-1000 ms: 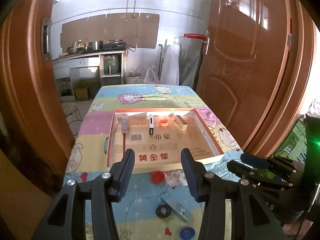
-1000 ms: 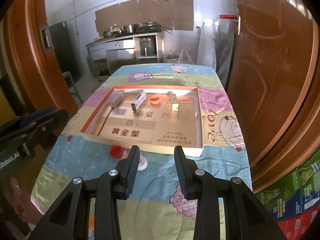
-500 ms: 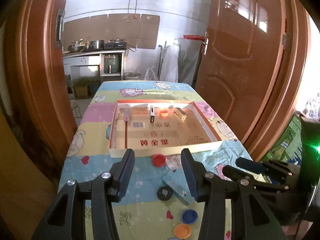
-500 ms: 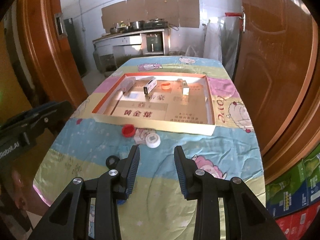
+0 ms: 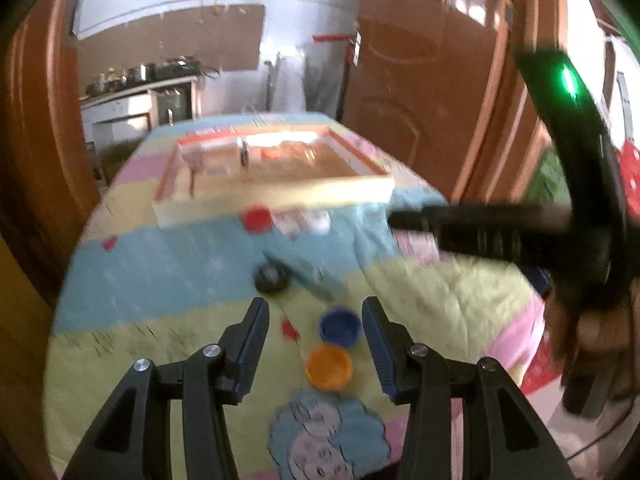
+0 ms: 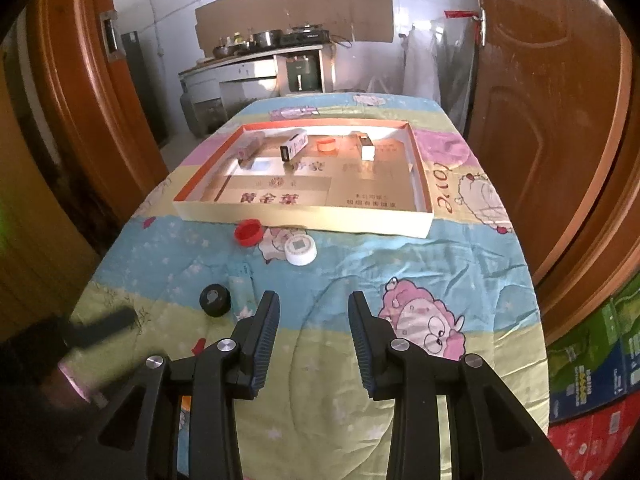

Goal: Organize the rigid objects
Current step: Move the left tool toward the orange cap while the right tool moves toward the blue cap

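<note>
**Two open grippers above a table of loose caps and a shallow tray**

A table under a pastel cartoon-print cloth (image 6: 420, 280) fills both views. At its far half lies a shallow cardboard tray (image 6: 304, 216) with an orange rim; along its far wall sit a pale pack (image 6: 250, 148), a black-ended box (image 6: 294, 145), an orange ring (image 6: 327, 145) and a white-ended box (image 6: 365, 146), each apart from the next.

The right gripper (image 6: 313, 316) hangs over bare cloth near the table's near edge, its jaws parted with nothing between them. The left gripper (image 5: 316, 324), seen in a motion-blurred view, also stands parted and empty, wider than the right.

Loose items lie on the cloth in front of the tray. A pale blue flat box (image 6: 240, 284) lies lengthwise, with a black cap (image 6: 215, 299) just beside it. A white cap (image 6: 300, 247) and a red cap (image 6: 248, 232) rest near the tray's front wall. A blue cap (image 5: 340, 326) shows between the left gripper's fingertips, with an orange cap (image 5: 329, 366) just nearer the camera; both rest on the cloth, ungripped.
</note>
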`<control>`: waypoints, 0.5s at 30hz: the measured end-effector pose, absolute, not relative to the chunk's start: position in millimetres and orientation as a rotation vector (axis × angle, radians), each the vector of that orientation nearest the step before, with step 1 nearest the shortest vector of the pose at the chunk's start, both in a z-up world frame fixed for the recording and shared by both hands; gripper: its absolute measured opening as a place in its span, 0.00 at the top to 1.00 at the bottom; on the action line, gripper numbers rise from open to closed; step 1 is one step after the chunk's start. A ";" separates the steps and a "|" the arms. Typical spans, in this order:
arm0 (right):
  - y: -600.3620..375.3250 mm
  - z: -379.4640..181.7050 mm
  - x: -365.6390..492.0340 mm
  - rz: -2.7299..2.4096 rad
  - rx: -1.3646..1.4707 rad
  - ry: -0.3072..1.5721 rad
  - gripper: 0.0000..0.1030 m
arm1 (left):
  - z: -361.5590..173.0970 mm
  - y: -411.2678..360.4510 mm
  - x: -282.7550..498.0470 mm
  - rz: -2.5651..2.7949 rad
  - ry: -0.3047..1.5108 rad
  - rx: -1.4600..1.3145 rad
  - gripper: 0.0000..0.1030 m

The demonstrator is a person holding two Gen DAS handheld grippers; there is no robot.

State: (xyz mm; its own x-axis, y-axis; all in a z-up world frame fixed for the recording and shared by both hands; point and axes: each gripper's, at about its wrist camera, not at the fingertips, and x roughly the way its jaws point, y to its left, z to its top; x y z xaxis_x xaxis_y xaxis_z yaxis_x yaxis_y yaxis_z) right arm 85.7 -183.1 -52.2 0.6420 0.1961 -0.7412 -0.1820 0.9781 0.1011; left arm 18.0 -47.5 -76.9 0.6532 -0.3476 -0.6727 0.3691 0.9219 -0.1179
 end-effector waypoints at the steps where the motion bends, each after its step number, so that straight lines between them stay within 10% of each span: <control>1: -183.0 -53.4 85.4 0.216 0.018 0.849 0.64 | -83.9 -49.8 14.8 -0.420 0.772 0.036 0.53; 15: -181.1 -69.6 84.9 0.220 0.019 0.883 0.64 | -118.4 -55.0 9.7 -0.397 0.801 0.067 0.53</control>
